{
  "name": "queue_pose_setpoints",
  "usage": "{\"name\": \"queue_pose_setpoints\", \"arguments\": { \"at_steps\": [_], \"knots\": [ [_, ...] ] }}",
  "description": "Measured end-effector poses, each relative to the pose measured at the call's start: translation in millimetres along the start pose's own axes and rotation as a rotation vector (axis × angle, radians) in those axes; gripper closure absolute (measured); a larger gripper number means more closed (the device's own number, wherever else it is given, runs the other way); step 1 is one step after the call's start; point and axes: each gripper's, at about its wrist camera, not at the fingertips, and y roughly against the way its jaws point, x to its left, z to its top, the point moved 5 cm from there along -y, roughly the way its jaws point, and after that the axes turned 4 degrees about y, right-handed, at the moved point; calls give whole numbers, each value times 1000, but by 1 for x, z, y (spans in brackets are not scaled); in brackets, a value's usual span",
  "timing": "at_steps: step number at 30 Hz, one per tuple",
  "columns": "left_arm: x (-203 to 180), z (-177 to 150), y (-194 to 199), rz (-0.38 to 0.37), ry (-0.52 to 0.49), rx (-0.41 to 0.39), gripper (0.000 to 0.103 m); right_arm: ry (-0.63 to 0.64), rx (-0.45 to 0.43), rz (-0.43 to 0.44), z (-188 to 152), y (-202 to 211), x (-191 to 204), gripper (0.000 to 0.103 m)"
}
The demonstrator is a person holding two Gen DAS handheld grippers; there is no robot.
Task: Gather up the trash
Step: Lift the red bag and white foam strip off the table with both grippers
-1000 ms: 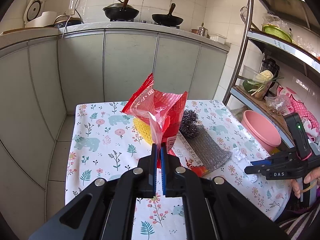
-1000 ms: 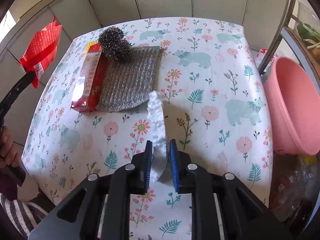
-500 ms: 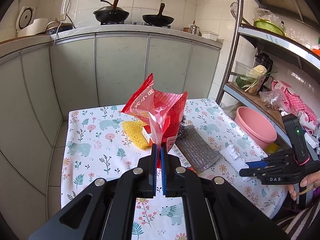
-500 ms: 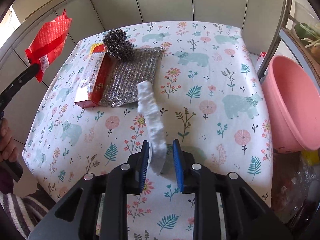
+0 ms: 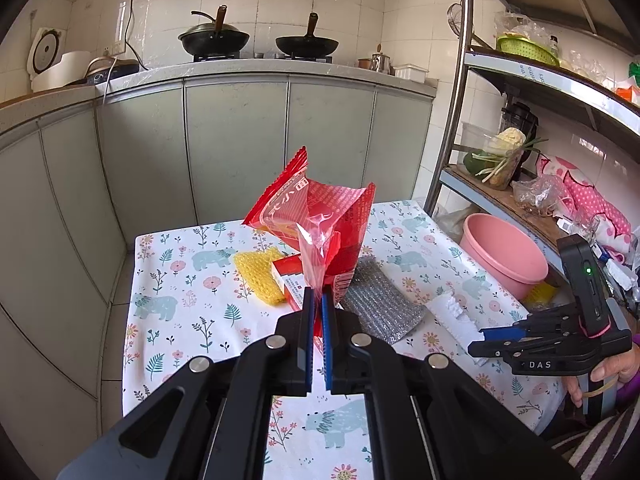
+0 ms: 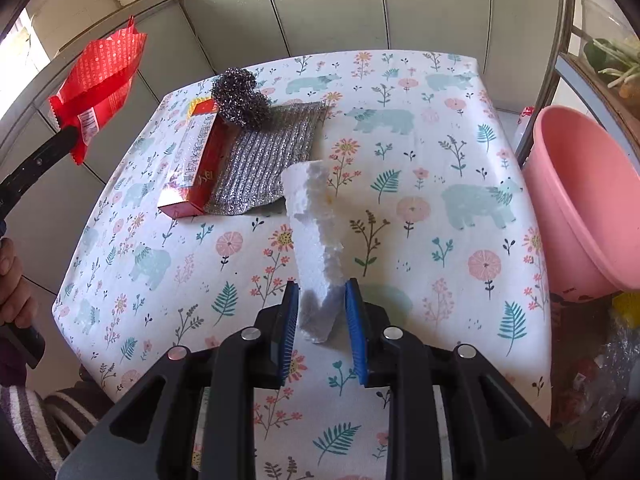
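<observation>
- Two pieces of trash are in hand at once, both lifted clear of the floral-print tablecloth [image 6: 460,152].
- Left gripper [image 5: 317,304]: jaws pressed together on the clear edge of a crinkled red plastic snack wrapper [image 5: 316,216], held up above the table.
- Right gripper [image 6: 322,312]: jaws clamped on the lower end of a jagged white foam strip [image 6: 314,232], which slants upward.
- Step, by my reading: pick-up done, carry-off pending.
- Next move calls for a bin; none identifiable. Round pink plastic basin [image 6: 580,200] sits beside the table, purpose unclear.
- Red cardboard box [image 6: 200,160], silver mesh cloth [image 6: 264,160] and steel wool ball [image 6: 240,98] lie on the table.
</observation>
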Motion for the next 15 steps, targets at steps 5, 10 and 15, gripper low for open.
{"name": "queue_pose_setpoints", "arguments": {
  "at_steps": [5,10,15],
  "knots": [
    [-9,0,1,4,-15,1,100,-21,-36,21,-1,3,-7,79],
    [-21,1,-4,8,-34,12,100,-29,-56,54,-5,0,-11,78],
    [-34,3,-9,3,-54,23,100,16,-76,49,-6,5,-8,78]
  ]
}}
